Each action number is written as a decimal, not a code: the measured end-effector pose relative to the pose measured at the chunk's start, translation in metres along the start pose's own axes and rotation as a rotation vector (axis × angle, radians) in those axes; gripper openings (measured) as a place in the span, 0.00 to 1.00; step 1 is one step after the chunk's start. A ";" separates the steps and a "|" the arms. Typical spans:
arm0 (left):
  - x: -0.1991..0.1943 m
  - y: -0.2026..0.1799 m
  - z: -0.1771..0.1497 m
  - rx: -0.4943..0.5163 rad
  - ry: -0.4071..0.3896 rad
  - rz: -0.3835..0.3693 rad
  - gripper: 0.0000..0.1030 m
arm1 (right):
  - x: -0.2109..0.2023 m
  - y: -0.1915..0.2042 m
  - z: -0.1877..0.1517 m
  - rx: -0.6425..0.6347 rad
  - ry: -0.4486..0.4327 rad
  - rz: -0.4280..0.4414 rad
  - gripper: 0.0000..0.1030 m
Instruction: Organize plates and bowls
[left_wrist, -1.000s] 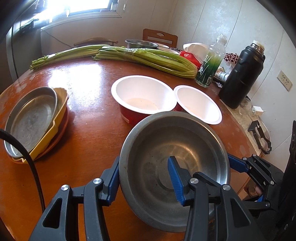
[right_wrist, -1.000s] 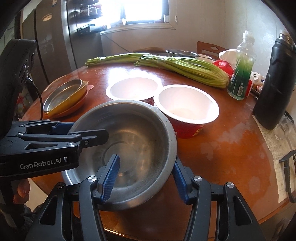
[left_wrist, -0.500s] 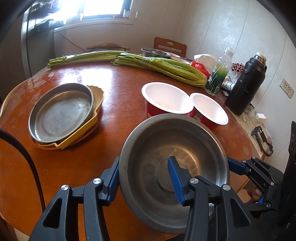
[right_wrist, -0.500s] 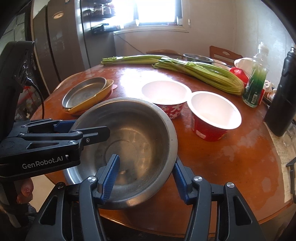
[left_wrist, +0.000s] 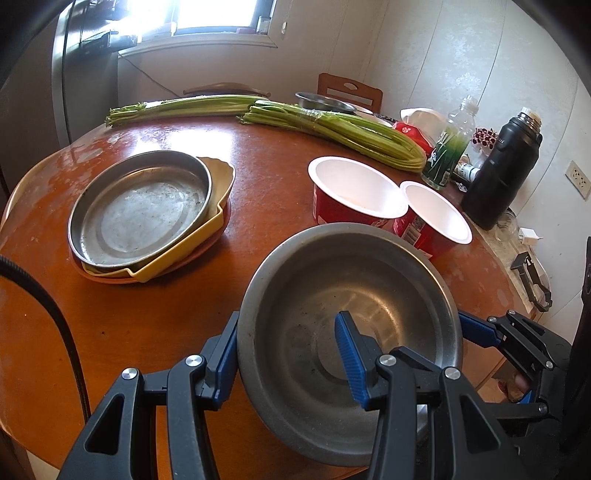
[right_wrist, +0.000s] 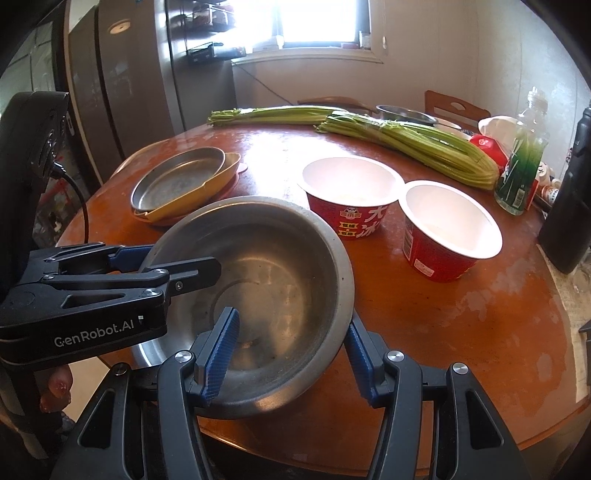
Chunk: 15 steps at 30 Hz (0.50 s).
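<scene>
Gripping steel bowl (left_wrist: 347, 295) rim: left gripper (left_wrist: 288, 354) and right gripper (right_wrist: 291, 350), clamped on opposite sides above table (right_wrist: 461, 314).

Black plastic grippers (left_wrist: 288, 354) are showing ribbed blue pads (right_wrist: 221, 343) and silver screws. White "GenRobot.AI" lettering is marking the left gripper (right_wrist: 177, 262); a black cable (left_wrist: 55, 314) is trailing away.

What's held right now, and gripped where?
The steel bowl, by its rim: left gripper clamps the left side, right gripper the right side, one finger inside, one outside.
</scene>
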<state>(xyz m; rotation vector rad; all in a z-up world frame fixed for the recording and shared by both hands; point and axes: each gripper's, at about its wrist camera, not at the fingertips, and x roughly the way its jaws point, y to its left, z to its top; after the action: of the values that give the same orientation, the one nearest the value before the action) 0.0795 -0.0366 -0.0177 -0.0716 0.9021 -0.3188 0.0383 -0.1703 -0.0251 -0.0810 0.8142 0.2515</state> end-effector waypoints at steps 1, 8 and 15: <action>0.001 0.000 0.000 0.002 -0.001 0.000 0.47 | 0.002 -0.001 0.000 0.003 0.002 0.000 0.57; 0.007 0.001 0.002 0.008 -0.005 0.012 0.47 | 0.008 -0.003 0.001 0.010 0.011 -0.003 0.57; 0.010 0.003 0.003 0.015 -0.011 0.036 0.47 | 0.013 -0.001 0.002 0.008 0.018 0.008 0.58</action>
<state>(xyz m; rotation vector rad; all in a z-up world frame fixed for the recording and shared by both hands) 0.0881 -0.0366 -0.0238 -0.0431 0.8891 -0.2915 0.0481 -0.1687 -0.0330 -0.0730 0.8337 0.2555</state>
